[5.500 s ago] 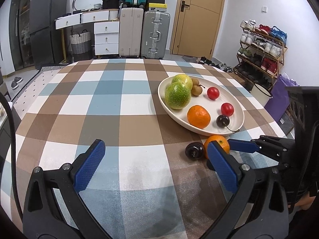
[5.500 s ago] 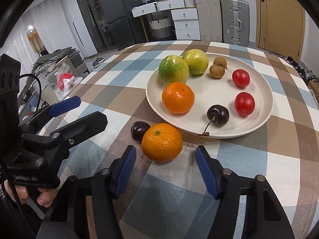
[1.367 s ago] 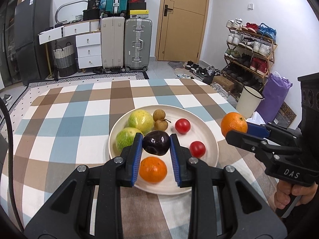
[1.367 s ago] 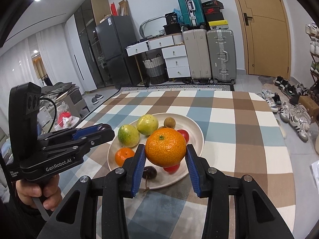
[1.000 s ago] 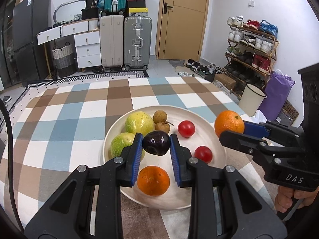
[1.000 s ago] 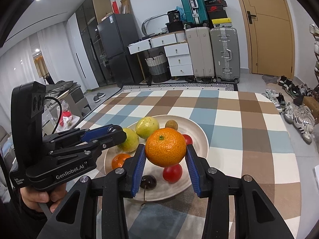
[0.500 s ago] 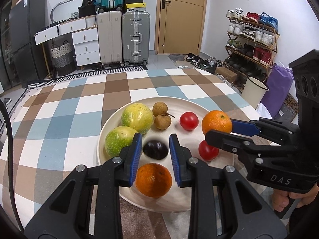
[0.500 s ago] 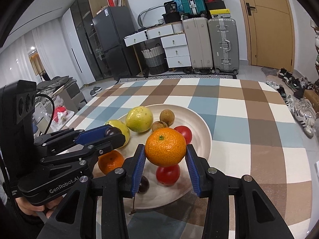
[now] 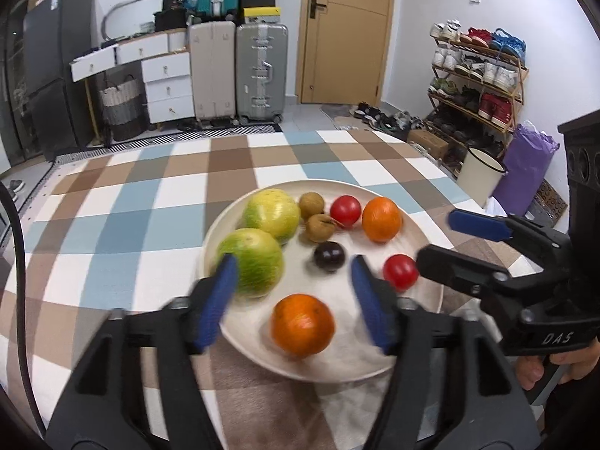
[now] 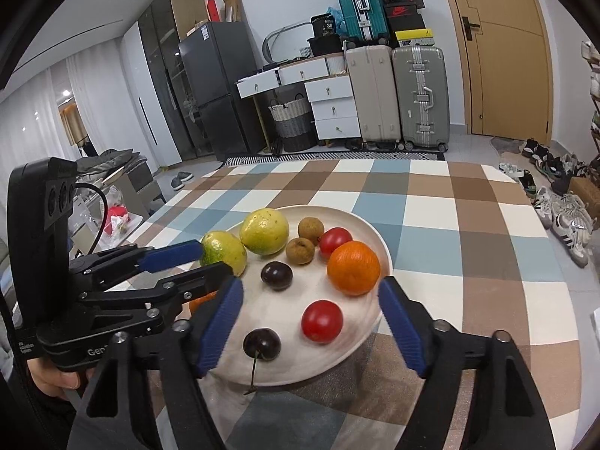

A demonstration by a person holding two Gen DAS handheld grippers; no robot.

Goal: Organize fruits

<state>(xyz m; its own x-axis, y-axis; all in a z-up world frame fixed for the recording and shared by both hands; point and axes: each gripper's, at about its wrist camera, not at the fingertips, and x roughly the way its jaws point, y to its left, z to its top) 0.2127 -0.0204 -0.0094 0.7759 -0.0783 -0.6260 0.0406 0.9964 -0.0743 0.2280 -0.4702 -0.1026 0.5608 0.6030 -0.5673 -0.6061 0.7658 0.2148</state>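
A white plate (image 9: 420,341) (image 10: 380,242) on the checked tablecloth holds two green fruits, two brown longans, two red tomatoes, two oranges and two dark cherries. The dark cherry (image 9: 329,256) (image 10: 276,275) lies at the plate's middle, and the orange (image 9: 381,219) (image 10: 353,268) lies at its right side. My left gripper (image 9: 292,292) is open and empty above the plate's near part. My right gripper (image 10: 311,318) is open and empty above the plate's near edge, with a tomato (image 10: 321,320) and a stemmed cherry (image 10: 261,343) between its fingers.
The table (image 9: 150,202) stretches left and behind the plate. Beyond it stand suitcases (image 9: 240,71), white drawers and a fridge. A shoe rack (image 9: 476,75), a white bin and a purple bag are on the floor to the right.
Both grippers have opened. The left one let the dark cherry down at the plate's middle; the right one let the orange down at the plate's right side. Both have drawn back a little.
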